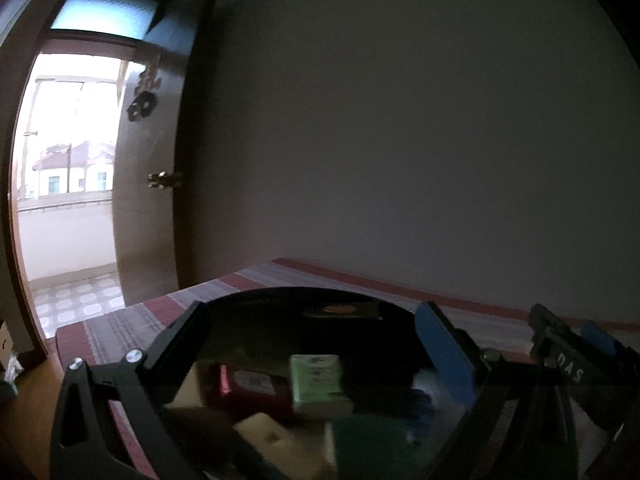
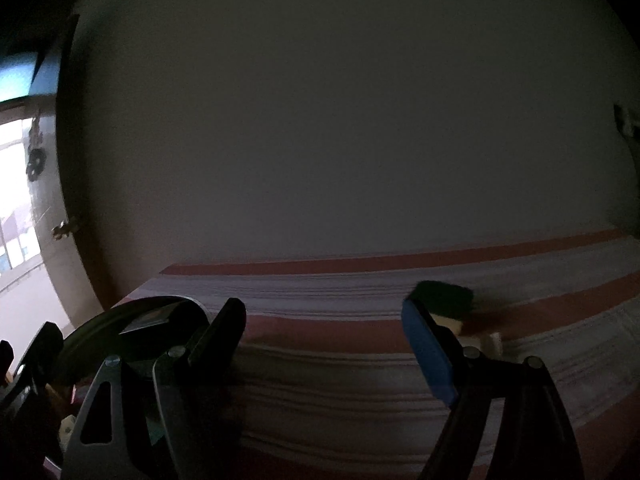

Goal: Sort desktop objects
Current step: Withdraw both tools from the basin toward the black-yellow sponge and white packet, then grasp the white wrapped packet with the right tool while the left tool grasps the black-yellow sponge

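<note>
Left tool (image 1: pixel 316 344) straddles a round black tray (image 1: pixel 256 300); whether its fingers press the rim cannot be told. The tray sits at the striped worktop's (image 2: pixel 360 360) left end and holds a green box (image 1: pixel 318 384), a red packet (image 1: pixel 252 386) and other blurred items. Right tool (image 2: pixel 324 332) stands open, gripping nothing. A dark-topped sponge (image 2: pixel 444 300) lies toward the worktop's right end, just beyond the right tool's blue finger (image 2: pixel 428 352).

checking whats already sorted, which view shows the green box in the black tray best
The left wrist view: the green box sits mid-frame inside the black tray, though blurred. The right wrist view catches only the tray's rim at its left edge; the box is not visible there.
</note>
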A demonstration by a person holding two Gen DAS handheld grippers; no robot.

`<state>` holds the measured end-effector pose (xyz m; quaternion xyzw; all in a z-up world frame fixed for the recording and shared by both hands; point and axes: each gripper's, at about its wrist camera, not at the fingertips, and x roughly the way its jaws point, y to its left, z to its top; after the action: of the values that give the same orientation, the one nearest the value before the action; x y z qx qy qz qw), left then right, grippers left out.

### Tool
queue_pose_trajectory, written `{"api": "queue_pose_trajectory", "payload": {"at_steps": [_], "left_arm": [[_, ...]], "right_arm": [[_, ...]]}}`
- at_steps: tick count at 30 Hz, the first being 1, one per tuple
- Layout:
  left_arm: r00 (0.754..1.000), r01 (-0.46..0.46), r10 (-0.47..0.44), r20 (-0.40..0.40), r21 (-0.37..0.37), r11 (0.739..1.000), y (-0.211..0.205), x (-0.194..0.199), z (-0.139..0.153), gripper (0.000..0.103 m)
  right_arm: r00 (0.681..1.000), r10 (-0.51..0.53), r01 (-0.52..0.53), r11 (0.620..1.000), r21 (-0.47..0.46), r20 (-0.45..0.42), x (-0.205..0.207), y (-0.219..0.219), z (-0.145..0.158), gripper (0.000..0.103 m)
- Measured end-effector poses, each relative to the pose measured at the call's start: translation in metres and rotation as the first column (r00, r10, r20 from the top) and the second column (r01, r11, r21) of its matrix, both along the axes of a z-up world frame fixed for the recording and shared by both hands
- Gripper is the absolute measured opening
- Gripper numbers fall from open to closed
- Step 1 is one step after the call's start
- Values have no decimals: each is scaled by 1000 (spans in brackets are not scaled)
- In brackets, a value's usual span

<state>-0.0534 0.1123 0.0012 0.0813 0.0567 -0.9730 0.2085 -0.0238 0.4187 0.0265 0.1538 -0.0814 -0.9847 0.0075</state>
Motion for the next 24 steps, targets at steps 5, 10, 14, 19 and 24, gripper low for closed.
{"api": "queue_pose_trajectory", "payload": {"at_steps": [5,10,14,19,24], "left_arm": [[997,68,-67,22,-9,998,16,-7,-3,103],[988,142,-141,58,-26,990,36,-18,-5,103],[977,199,-196,86,-29,980,51,-25,-6,103],[948,292,-288,136,-8,956,71,-41,-9,103],[922,345,-336,192,-14,938,91,-59,-11,103]], "right_arm": [[999,-47,47,999,-7,1,9,15,0,82],[995,-105,105,994,8,-4,12,32,0,82],[989,-147,148,989,-4,14,13,47,-1,82],[975,-214,215,976,-18,58,4,68,-2,82],[960,-246,253,967,-40,131,-9,90,-10,82]]}}
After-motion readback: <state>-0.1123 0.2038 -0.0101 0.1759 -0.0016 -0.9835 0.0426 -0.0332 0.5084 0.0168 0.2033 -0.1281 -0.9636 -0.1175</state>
